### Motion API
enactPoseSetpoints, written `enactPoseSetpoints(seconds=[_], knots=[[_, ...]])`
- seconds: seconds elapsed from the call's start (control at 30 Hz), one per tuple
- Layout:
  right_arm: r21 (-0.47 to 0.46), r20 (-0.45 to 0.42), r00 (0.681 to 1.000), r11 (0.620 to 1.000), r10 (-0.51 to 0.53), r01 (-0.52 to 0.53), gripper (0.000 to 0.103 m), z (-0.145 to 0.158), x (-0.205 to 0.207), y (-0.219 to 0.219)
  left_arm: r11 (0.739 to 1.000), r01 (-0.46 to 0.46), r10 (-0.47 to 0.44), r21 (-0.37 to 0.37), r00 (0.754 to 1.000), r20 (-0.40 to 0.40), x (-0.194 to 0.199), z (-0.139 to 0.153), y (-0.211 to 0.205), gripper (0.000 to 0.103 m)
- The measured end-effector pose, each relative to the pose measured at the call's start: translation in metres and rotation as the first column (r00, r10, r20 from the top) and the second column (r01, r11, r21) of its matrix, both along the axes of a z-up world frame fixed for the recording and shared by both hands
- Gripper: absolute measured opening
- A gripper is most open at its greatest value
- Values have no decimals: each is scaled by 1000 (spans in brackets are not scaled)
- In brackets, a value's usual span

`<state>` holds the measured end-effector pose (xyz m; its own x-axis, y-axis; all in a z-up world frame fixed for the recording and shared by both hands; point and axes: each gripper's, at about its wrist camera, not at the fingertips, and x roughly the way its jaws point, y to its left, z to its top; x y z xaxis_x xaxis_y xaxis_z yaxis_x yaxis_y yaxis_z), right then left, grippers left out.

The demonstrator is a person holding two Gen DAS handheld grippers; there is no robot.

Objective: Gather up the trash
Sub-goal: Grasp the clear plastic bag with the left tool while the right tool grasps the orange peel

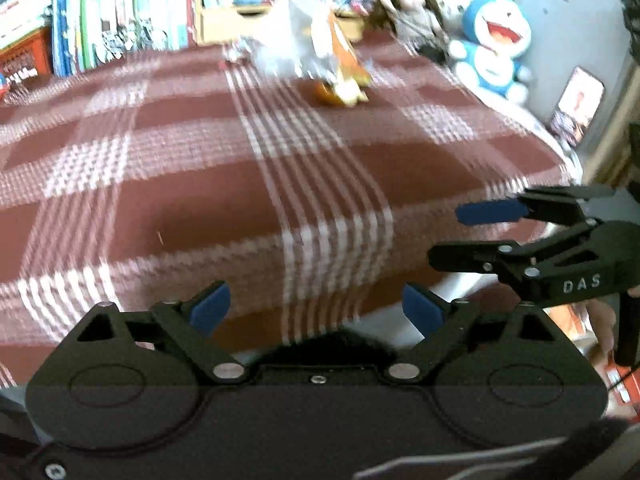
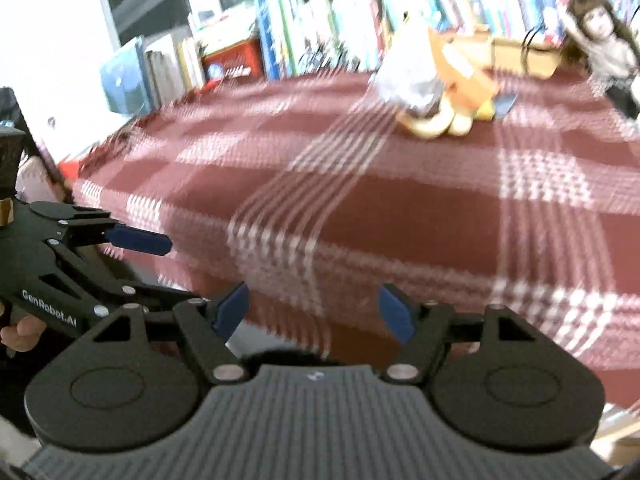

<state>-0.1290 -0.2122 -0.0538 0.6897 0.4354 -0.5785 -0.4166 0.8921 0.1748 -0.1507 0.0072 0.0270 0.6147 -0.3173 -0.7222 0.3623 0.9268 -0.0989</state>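
- The left gripper (image 1: pixel 316 306) is hanging over the near edge of the plaid bed (image 1: pixel 200 184), its fingers (image 1: pixel 210 306) spread wide around nothing.
- The right gripper (image 2: pixel 314 310) is hovering beside it, fingers likewise wide and empty.
- The trash pile (image 1: pixel 316 60), whitish and orange wrappers, is lying at the bed's far side, near the books (image 1: pixel 132 12).

White letters "DAS" stand on the black side plate of the right gripper (image 1: pixel 476 236), seen from the left wrist view at the right edge. White lettering "GenRobot.AI" runs along the black side plate of the left gripper (image 2: pixel 160 268), seen from the right wrist view at the left edge. The spines of the books (image 2: pixel 320 28) along the far side and the small card (image 1: pixel 578 106) leaning by the wall are too blurred to read.
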Motion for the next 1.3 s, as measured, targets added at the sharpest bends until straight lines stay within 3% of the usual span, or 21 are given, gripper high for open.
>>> enactPoseSetpoints(seconds=[0.2,0.37,0.7,1.03,1.23,1.3], knots=[[16,100,984,989,-148,147,82,15,24,-15,996,-71,75,-61,995,62,41,17,1,93],[18,131,969,978,-209,209,82,19,53,-23,982,-133,145,-137,987,77,83,31,0,94],[-74,166,970,979,-178,192,82,20,106,-13,945,-210,241,-250,965,101,169,46,-13,96],[-122,150,980,981,-129,148,82,11,156,-2,939,-251,283,-233,952,116,241,21,-48,95],[-161,146,981,976,-127,150,82,4,179,3,952,-236,266,-193,953,143,258,2,-64,79],[-169,143,982,974,-127,150,81,2,185,4,953,-227,262,-201,951,165,261,-2,-65,68]])
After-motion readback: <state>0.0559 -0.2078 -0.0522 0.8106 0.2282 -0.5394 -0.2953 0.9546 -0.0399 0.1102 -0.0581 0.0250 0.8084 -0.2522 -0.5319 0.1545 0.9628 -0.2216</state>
